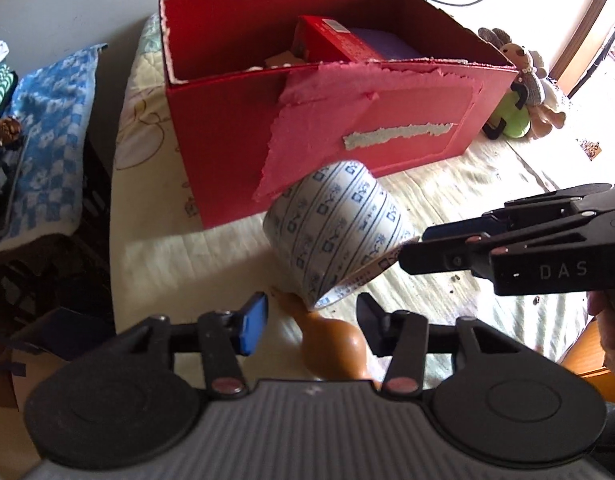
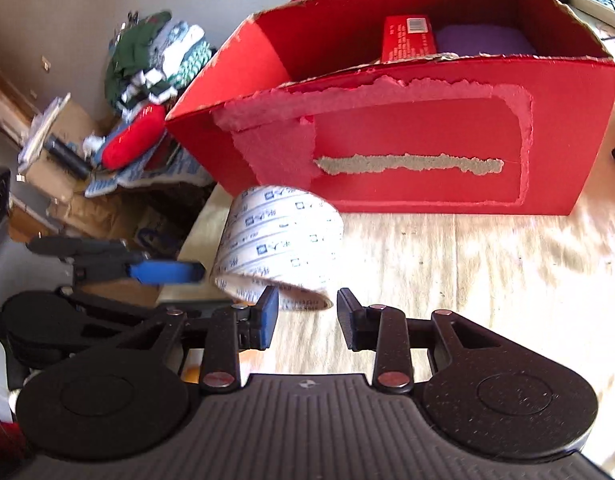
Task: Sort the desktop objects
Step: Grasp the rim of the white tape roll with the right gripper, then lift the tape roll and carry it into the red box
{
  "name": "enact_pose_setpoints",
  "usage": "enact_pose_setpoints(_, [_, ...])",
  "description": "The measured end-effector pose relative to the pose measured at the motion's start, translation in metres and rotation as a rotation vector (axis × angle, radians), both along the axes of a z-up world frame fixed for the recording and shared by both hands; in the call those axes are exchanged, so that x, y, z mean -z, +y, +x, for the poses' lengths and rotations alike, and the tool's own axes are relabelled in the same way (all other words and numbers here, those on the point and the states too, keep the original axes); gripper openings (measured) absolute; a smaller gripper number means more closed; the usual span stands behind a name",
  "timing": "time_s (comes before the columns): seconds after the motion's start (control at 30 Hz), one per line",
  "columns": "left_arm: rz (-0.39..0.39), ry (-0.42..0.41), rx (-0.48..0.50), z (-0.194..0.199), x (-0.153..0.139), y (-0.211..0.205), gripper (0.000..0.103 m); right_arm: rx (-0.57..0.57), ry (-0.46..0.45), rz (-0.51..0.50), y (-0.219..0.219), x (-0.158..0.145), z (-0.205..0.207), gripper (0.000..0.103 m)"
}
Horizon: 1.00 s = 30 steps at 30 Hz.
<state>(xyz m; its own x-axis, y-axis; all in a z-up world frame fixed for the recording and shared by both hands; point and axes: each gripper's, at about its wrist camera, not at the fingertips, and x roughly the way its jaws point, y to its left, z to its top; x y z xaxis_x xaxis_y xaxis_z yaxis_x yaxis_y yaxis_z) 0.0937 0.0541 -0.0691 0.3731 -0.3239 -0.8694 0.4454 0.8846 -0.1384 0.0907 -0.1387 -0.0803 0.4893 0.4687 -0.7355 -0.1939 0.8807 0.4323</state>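
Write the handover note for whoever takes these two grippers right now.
Left gripper: open, empty, fingers either side of the brown gourd on the table.
Right gripper: fingers apart at the lower rim of the tape roll, which hangs tilted above the table; firm grip not confirmed.
Red box: open, just behind the roll.
Done: a red carton and a purple item are in the box.
Left: tape roll, gourd and probably the plush toy beside the box.

White tape roll [image 1: 339, 232] with blue print, tilted, off the surface, just before torn red cardboard box [image 1: 319, 108]; brown gourd [image 1: 333, 346] lies below.
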Motion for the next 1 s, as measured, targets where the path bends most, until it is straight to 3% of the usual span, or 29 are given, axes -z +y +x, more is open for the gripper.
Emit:
enact_pose_setpoints(0.07, [0.021,-0.010,0.008,0.002,0.005,-0.003,0.040,0.046,-0.021,0.017,-0.001,0.004,0.001,0.034])
enact_pose_setpoints(0.1, [0.028,-0.016,0.012,0.003,0.007,-0.004,0.029,0.069,-0.032,0.018,-0.001,0.005,0.002,0.031])
enact_pose_setpoints(0.13, [0.033,-0.021,0.016,0.004,0.008,-0.005,0.013,0.087,-0.039,0.022,-0.002,0.005,0.002,0.021])
enact_pose_setpoints(0.2, [0.027,-0.039,0.024,0.003,0.005,-0.006,0.004,0.108,-0.038,0.039,-0.003,0.004,0.004,0.015])
enact_pose_setpoints(0.43, [0.017,-0.051,0.072,0.004,0.008,-0.010,0.004,0.135,-0.048,0.029,-0.002,-0.001,0.004,0.017])
enact_pose_setpoints(0.57, [0.002,-0.031,0.052,0.012,0.015,-0.008,0.005,0.131,-0.053,-0.011,0.007,0.008,0.008,0.020])
enact_pose_setpoints(0.77, [0.006,-0.056,0.024,0.007,0.012,-0.010,0.005,0.127,-0.084,0.021,0.005,0.010,0.009,0.026])
enact_pose_setpoints(1.0, [-0.009,-0.098,0.003,-0.008,-0.011,-0.010,0.005,0.044,-0.128,-0.051,0.006,-0.014,0.005,0.015])
